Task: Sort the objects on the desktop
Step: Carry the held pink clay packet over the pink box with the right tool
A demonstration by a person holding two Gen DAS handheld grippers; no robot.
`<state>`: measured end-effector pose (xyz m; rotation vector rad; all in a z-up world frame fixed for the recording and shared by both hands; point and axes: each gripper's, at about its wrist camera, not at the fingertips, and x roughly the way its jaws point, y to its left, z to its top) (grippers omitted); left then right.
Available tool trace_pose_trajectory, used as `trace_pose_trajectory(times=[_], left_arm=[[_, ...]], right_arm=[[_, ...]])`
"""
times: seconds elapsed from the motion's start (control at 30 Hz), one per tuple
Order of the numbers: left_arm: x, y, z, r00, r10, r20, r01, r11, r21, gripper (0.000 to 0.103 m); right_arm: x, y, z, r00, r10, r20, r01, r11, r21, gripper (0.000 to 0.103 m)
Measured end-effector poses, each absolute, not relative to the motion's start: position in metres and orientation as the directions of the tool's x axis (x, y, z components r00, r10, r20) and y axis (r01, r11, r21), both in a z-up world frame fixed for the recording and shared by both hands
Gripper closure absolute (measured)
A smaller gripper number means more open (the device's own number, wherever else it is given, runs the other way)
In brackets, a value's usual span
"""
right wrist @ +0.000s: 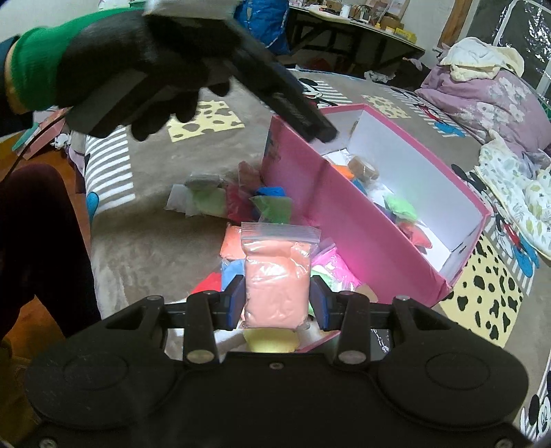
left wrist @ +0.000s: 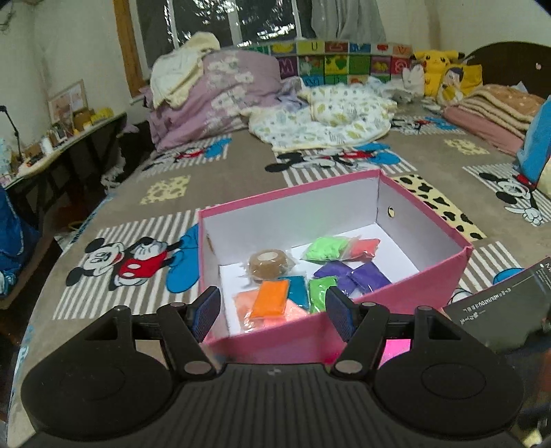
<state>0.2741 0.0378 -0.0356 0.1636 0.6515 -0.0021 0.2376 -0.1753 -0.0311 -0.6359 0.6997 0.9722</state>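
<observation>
On the cartoon bedspread (left wrist: pixel 113 206), the left gripper (left wrist: pixel 272 310) hangs half-open and empty over the pink box's (left wrist: pixel 396 303) near wall, while the right gripper (right wrist: pixel 275 303), tilted down, clamps a peach bag (right wrist: pixel 275 282) beside it.

A home bedroom is shown. A bed (left wrist: pixel 241 179) covered by a cartoon-mouse sheet fills the view, with folded quilts (left wrist: pixel 220 93) piled at eleven o'clock, a plush toy (left wrist: pixel 434 65) at one o'clock, a window (left wrist: pixel 220 24) at twelve and a cluttered desk (left wrist: pixel 62 138) at nine.
</observation>
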Motion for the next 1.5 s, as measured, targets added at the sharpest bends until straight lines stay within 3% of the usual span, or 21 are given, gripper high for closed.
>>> trace_pose_trajectory(times=[0.37,0.47,0.67,1.03,1.5], left_arm=[[0.195,0.035,-0.050,0.879,0.023,-0.477,0.053,0.988,0.145,0.037],[0.181,0.026,-0.063,0.878,-0.035,-0.477,0.110,0.986,0.129,0.037],[0.159,0.016,-0.090,0.894,-0.007,-0.447,0.081,0.986,0.146,0.037],[0.153,0.030,-0.117,0.897,-0.097,-0.431,0.132,0.990,0.052,0.037],[0.155,0.040,-0.117,0.899,-0.198,-0.391,0.188,0.980,-0.065,0.037]], right_arm=[[0.239,-0.183,-0.026,0.392,0.508,-0.767,-0.875,0.463,-0.141,0.063],[0.240,-0.182,-0.025,0.403,0.505,-0.763,-0.870,0.471,-0.147,0.063],[0.244,-0.177,-0.027,0.430,0.486,-0.761,-0.851,0.500,-0.161,0.063],[0.267,-0.148,-0.011,0.491,0.489,-0.721,-0.811,0.559,-0.172,0.063],[0.312,-0.123,0.033,0.579,0.493,-0.649,-0.725,0.676,-0.132,0.063]])
